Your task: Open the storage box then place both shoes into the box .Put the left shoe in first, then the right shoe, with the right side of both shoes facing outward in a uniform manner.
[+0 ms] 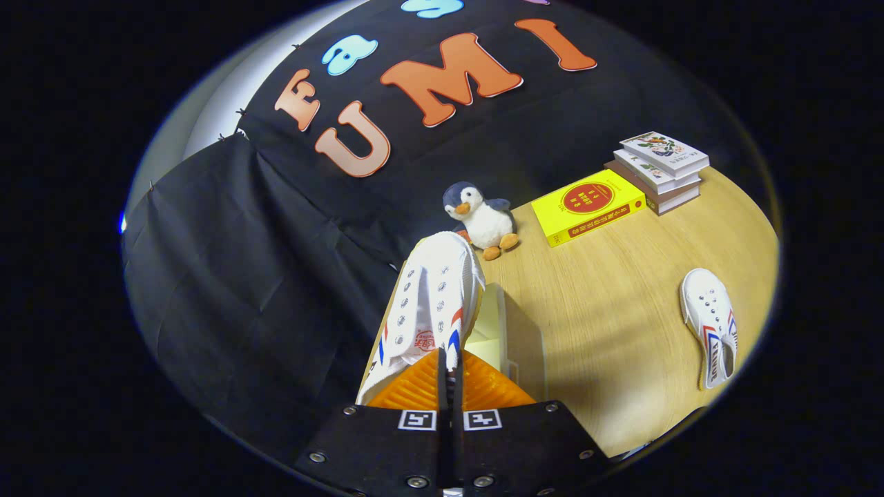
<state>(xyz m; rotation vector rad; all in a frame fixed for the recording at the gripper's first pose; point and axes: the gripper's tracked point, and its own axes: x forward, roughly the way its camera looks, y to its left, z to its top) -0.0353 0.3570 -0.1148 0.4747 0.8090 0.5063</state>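
Observation:
My gripper (449,362) is shut on the heel end of a white canvas shoe (431,304) with red and blue stripes. The shoe hangs lifted and points away from the fingers, toe toward the penguin toy. Just under and to the right of it I see part of the pale storage box (492,324), mostly hidden by the shoe and the fingers. The second white shoe (711,324) lies flat on the wooden table (608,304), far off to the right of the fingers.
A plush penguin (481,219) sits beyond the held shoe at the table's back edge. To its right lies a yellow book (587,206), then a stack of books (659,171). Black cloth hangs behind and to the left.

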